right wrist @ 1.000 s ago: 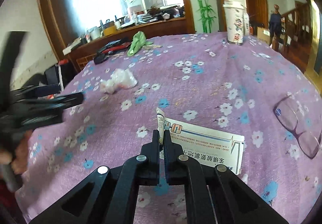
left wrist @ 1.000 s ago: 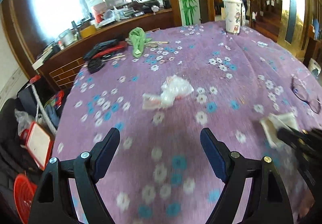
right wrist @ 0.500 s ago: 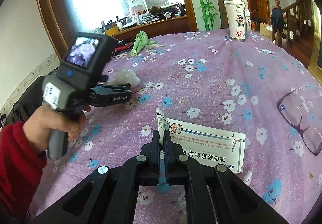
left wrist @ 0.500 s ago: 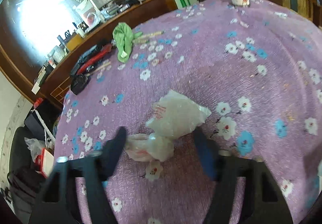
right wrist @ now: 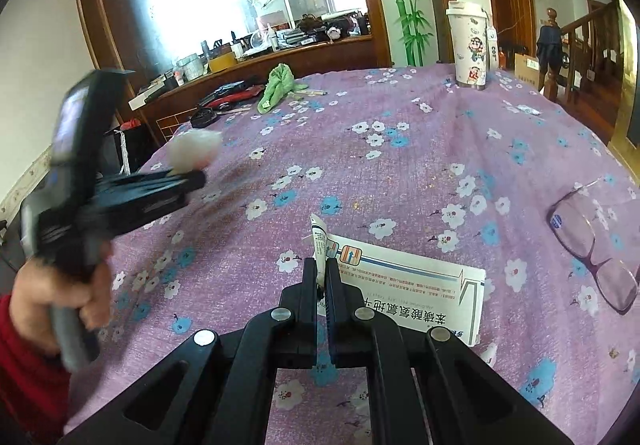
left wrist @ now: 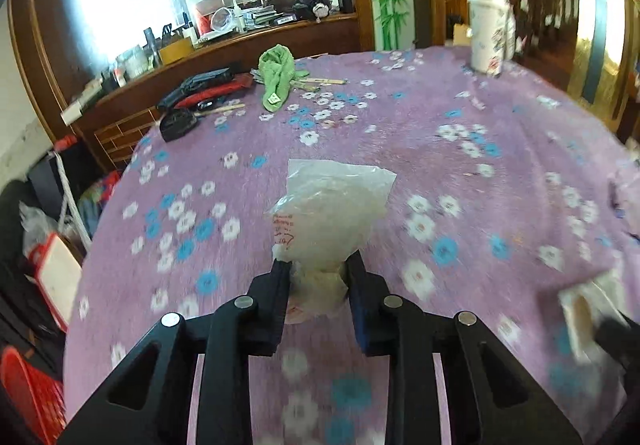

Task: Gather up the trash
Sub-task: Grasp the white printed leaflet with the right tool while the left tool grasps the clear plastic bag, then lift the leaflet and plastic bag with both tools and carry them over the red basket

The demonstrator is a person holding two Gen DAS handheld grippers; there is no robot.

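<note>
Pinching a crumpled bag (left wrist: 332, 213) by its near end, the left claw (left wrist: 316, 285) is lifting it off the desk (left wrist: 500, 149); thin plastic may slip. The right claw (right wrist: 322, 281), nearly closed, is gripping a carton (right wrist: 404, 293) flap that may tear.

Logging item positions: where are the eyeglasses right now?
In the right wrist view, the eyeglasses lie on the purple tablecloth at the far right, right of the paper box in the right gripper.

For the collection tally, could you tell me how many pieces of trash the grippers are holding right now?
2. A crumpled plastic bag is pinched in the left gripper, lifted off the purple tablecloth. A flattened medicine box is clamped by its flap in the right gripper.
</note>
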